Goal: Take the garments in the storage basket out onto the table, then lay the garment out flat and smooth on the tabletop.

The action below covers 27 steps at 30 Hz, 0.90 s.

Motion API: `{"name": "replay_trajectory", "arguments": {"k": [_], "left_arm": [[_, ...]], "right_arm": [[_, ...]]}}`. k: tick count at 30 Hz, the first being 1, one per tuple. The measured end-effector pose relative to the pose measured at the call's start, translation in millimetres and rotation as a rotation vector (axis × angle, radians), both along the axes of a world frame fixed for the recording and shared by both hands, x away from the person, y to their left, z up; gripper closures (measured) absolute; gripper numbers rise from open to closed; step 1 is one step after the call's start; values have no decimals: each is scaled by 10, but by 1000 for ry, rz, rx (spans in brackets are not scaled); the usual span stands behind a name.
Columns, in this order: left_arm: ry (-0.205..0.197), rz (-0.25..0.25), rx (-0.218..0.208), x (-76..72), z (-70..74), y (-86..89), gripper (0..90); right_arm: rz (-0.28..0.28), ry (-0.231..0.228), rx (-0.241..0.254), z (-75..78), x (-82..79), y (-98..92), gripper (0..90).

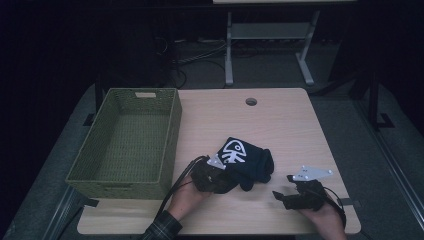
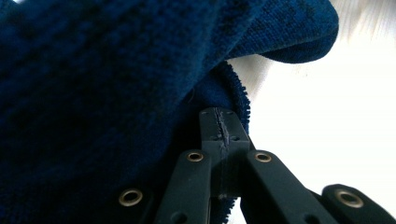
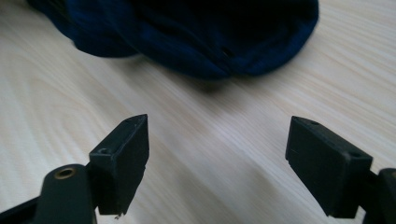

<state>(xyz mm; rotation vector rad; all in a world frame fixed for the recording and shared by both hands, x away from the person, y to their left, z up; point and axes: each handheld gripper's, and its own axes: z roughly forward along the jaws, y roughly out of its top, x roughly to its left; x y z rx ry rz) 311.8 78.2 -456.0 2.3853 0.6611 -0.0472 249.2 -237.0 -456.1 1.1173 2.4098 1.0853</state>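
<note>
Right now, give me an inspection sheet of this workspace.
Surface: light wooden table with a round grommet hole.
Job's things: dark blue cloth with a white fishbone print, bunched at centre front; green woven basket at the left, nothing inside.
Clutter: nothing seen.
Grippers: left gripper shut on the cloth's edge; right gripper open over bare table, apart from the cloth.
Cables: black cable trails from the left gripper; more lie on the floor behind.
Surroundings: dark room, grey table legs beyond.
</note>
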Motion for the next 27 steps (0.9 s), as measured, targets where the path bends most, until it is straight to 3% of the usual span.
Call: {"name": "replay_trajectory", "arguments": {"k": [10, 21, 27], "left_arm": [[14, 1, -8, 20, -7, 11, 900], [15, -2, 0, 23, -2, 7, 900], [17, 1, -4, 23, -5, 8, 900]], "right_arm": [[50, -27, 58, 142, -18, 53, 228], [128, -59, 80, 252, 94, 133, 258], [193, -44, 89, 249, 151, 227, 404]]}}
